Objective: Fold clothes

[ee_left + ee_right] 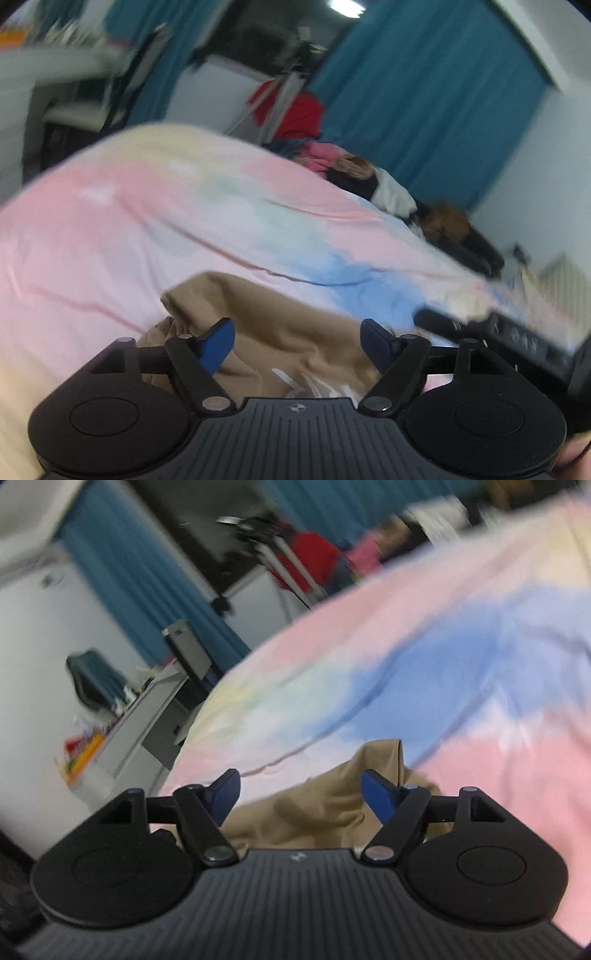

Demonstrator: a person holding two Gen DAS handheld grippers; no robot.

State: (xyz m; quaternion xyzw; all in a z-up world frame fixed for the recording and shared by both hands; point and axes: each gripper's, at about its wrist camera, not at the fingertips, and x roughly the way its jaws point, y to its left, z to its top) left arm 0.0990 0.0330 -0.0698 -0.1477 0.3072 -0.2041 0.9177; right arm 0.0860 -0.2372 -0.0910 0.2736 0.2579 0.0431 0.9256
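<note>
Left wrist view first: the left tool [297, 343] has its blue-padded fingers [218, 345] spread wide, gripping nothing, and the tan garment [280, 332] lies crumpled right beneath and between them on the pastel bedsheet [110, 229]. A pale printed mark shows on the cloth close to the tool body. From this angle I cannot tell whether the pads touch the fabric. The tool is tilted, the whole room leaning and blurred. Off to the right, the right tool's black body [517, 336] sits just beside it, low over the bed.

Over to the right wrist view: the right tool [301, 797] is also spread apart and holding nothing. The tan garment [332, 805] bunches up between its fingers [378, 799], one folded edge rising just ahead of the right-hand pad, against the pink, blue and yellow bedsheet [480, 664]. This tool is rolled hard to one side.

At the far end of the bed, a pile of clothes [369, 177] in pink, black and white, well apart from both tools, with teal curtains [424, 92] behind.
</note>
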